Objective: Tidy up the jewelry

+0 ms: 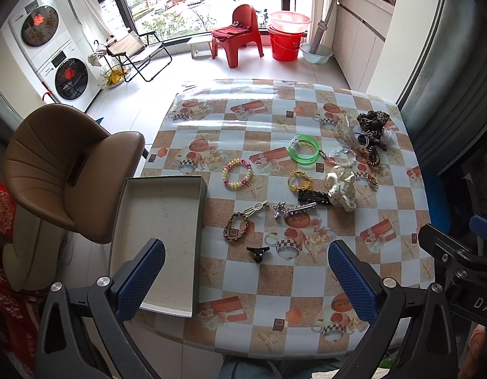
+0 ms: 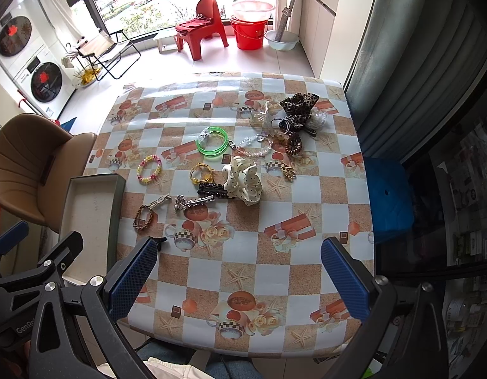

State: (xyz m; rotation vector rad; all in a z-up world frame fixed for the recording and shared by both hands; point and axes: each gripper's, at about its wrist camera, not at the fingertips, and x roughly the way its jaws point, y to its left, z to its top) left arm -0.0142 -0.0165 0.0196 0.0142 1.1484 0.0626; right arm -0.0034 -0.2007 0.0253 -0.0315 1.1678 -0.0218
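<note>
Nothing sorted yet: box [image 1: 161, 221] bare, jewelry [image 1: 306, 177] all on table [image 1: 306, 284]; left gripper [image 1: 246, 281], right gripper [image 2: 237, 279] wide open, holding nothing.

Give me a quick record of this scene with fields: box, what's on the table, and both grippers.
surface: table under a checkered patterned cloth
box: open grey box at the table's left edge, nothing in it
nearest box: brown braided bracelet, pastel bead bracelet
middle: green bangle, cream polka-dot scrunchie, black hair clip
far right: leopard scrunchie
left hand-held gripper: open, holding nothing
right hand-held gripper: open, holding nothing
</note>
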